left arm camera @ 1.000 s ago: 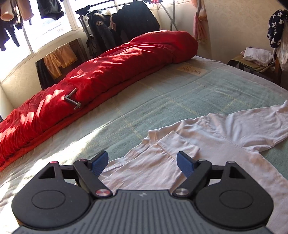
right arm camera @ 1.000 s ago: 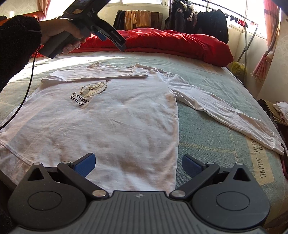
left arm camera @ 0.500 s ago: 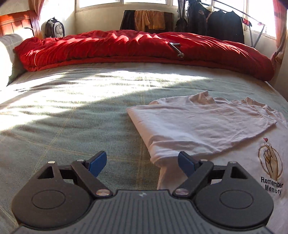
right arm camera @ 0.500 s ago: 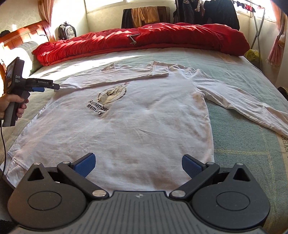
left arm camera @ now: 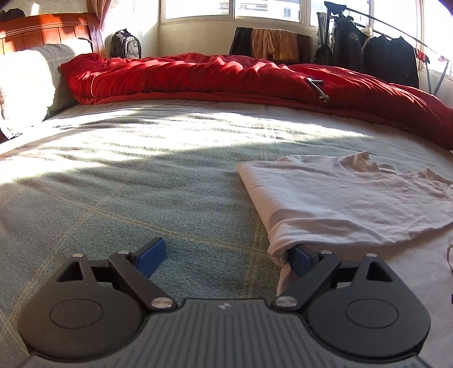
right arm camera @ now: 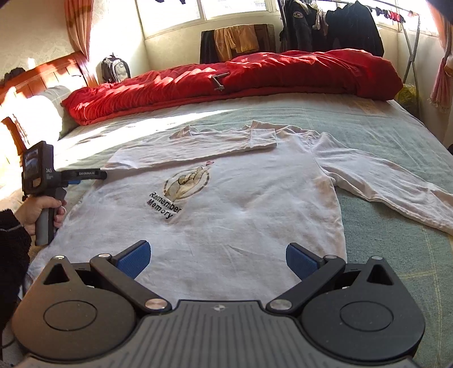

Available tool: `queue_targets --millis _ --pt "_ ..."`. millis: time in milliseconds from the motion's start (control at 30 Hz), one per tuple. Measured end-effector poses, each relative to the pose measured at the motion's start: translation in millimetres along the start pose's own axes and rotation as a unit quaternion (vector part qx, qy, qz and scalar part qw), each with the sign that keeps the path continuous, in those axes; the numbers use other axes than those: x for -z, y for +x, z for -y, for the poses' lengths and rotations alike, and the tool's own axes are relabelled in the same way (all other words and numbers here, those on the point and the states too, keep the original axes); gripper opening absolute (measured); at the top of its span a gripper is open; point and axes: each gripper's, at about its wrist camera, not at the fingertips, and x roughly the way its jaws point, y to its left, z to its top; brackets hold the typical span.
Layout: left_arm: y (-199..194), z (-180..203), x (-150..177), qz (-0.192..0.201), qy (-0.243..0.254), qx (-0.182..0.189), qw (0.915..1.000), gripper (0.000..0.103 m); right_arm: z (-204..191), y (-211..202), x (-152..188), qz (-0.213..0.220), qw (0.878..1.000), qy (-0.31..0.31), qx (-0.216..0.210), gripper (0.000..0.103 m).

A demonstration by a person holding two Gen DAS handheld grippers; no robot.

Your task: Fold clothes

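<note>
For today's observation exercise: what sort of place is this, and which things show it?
Most likely a home bedroom: a bed with a wooden headboard, a red duvet along its far side, and a rack of hanging clothes by the window.

White long-sleeved shirt (right arm camera: 240, 215) flat on the bed, printed front up, one sleeve folded across the chest

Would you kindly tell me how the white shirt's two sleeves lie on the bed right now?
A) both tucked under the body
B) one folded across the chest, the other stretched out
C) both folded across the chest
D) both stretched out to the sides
B: on the shirt, one sleeve lies folded across the chest above the print, while the other sleeve stretches out sideways on the bed.
</note>
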Motion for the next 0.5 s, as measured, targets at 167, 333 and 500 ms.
queue_targets --millis 167,333,500 --pt "2 -3 -2 -0.014 -0.006 0.008 0.9998 0.094 44 38 -64 0.003 0.985 0.131 -0.115 0.093" --pt "-2 -9 -9 -0.046 -0.005 0.032 0.9984 0.094 95 119 -107 -0.015 0.949 0.273 -0.157 0.086" --pt "-2 -10 -5 -0.047 0.016 0.040 0.9980 0.094 125 197 -109 -0.029 0.932 0.342 -0.117 0.080"
